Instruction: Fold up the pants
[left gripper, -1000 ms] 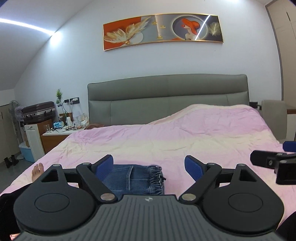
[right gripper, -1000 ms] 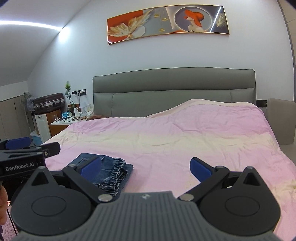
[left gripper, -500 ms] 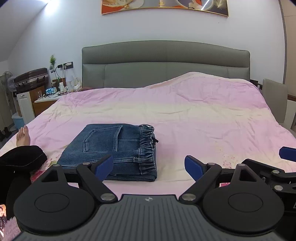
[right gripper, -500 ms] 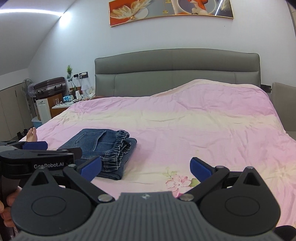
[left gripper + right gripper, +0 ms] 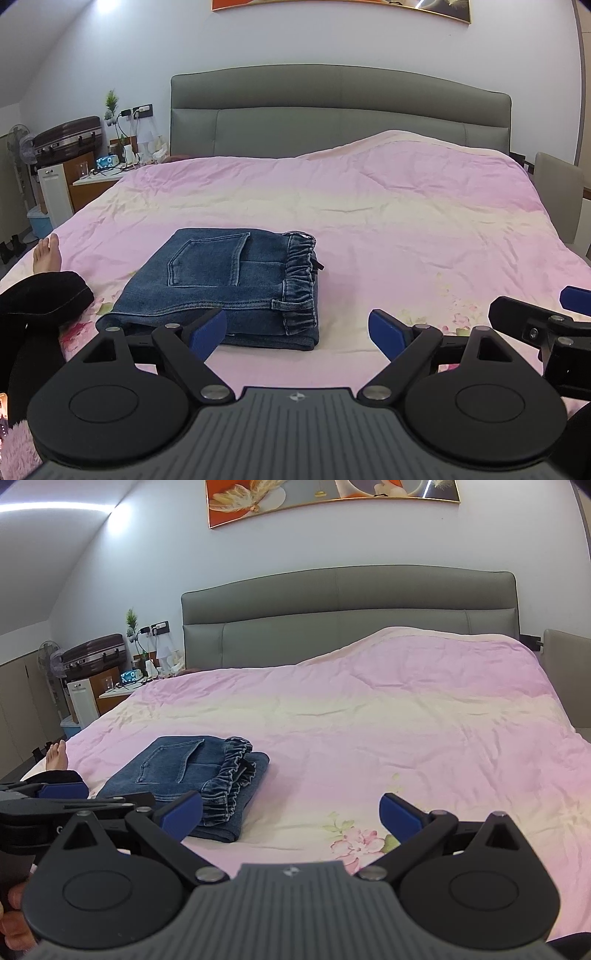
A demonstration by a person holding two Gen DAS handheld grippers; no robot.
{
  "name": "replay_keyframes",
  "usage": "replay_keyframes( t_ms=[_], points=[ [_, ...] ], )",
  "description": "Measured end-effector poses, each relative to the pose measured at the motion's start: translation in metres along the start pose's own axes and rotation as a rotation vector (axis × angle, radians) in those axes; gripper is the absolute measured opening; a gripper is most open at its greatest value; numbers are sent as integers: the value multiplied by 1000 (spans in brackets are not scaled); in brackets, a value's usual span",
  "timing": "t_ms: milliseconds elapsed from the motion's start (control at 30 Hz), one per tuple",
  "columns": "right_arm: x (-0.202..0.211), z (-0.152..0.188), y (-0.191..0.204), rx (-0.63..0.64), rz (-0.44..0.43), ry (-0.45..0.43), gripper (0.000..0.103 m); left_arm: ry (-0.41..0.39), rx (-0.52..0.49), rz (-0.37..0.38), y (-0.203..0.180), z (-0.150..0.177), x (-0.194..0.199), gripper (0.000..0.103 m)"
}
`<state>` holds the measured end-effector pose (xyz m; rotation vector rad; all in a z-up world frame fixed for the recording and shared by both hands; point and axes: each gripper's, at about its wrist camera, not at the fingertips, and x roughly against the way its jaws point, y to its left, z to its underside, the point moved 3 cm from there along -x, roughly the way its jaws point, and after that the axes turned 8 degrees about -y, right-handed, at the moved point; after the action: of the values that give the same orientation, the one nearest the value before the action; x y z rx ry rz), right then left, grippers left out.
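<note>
Blue-padded fingers of the black left gripper [image 5: 297, 328] stand wide apart and hold nothing, poised just above the near edge of the bed. Its left pad overlaps the near corner of the folded dark-blue denim pants [image 5: 229, 288] in the left wrist view; whether it touches the cloth cannot be told. The black right gripper [image 5: 291, 814] is likewise spread with nothing between its pads, held over a pink flower print on the cover, to the right of the pants.

These jeans lie as a compact rectangle on the pink-and-cream quilted bedspread [image 5: 388, 221], back pocket up, gathered elastic waistband along the right side, layers stacked beneath.

A bare foot [image 5: 46, 253] rests at the bed's left edge, beside a dark black-clothed leg [image 5: 40, 295]. Behind the bed rises a grey padded headboard [image 5: 340, 110]; left of it sits a cluttered wooden nightstand [image 5: 96, 182] and a dark suitcase [image 5: 68, 138].
</note>
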<state>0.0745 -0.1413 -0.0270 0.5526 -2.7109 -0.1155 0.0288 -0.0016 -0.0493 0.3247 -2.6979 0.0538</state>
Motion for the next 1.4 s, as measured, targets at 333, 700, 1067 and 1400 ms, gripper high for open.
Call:
replay_keyframes(
  t_ms=[333,700,1067,1400],
  points=[
    [8,-5,1,3,-14,-26,98,-7,-8,-1,-3,-5,4,101],
    [13,-5,2,3,-24,-28,98,-12,-11,-7,-3,-5,6,101],
    [17,-5,4,18,-31,-40,98,-21,-3,-14,-1,-5,9,101],
    [20,-7,5,24,-34,-44,98,-25,3,-19,1,-7,11,101]
  ],
)
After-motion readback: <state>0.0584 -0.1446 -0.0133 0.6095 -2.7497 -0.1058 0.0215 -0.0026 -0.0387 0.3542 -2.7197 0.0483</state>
